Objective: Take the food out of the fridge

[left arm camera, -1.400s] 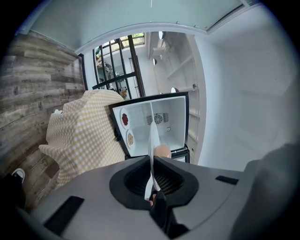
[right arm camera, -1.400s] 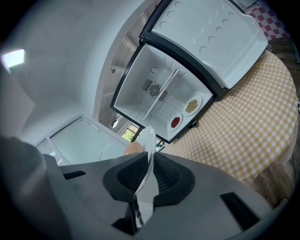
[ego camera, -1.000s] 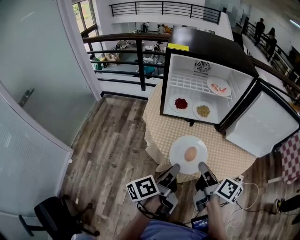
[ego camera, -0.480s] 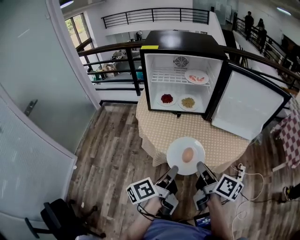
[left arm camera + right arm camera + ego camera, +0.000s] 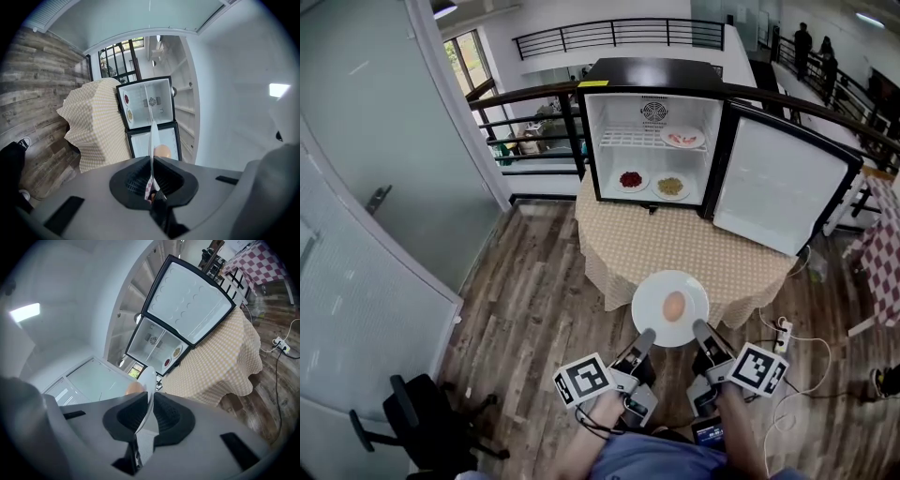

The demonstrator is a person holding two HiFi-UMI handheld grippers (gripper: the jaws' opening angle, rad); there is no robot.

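Two-point carry: left gripper [image 5: 644,336] & right gripper [image 5: 701,329] jaws clamped on plate [image 5: 651,296] rim, so hold both level & synced, else food [image 5: 673,306] may roll off.

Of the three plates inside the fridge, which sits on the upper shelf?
The plate of pinkish food, on the shelf's right; the red-food plate and yellowish-food plate sit side by side below it.

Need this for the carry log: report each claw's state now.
Left claw: shut on the white plate, at its rim.
Right claw: shut on the same plate's rim.
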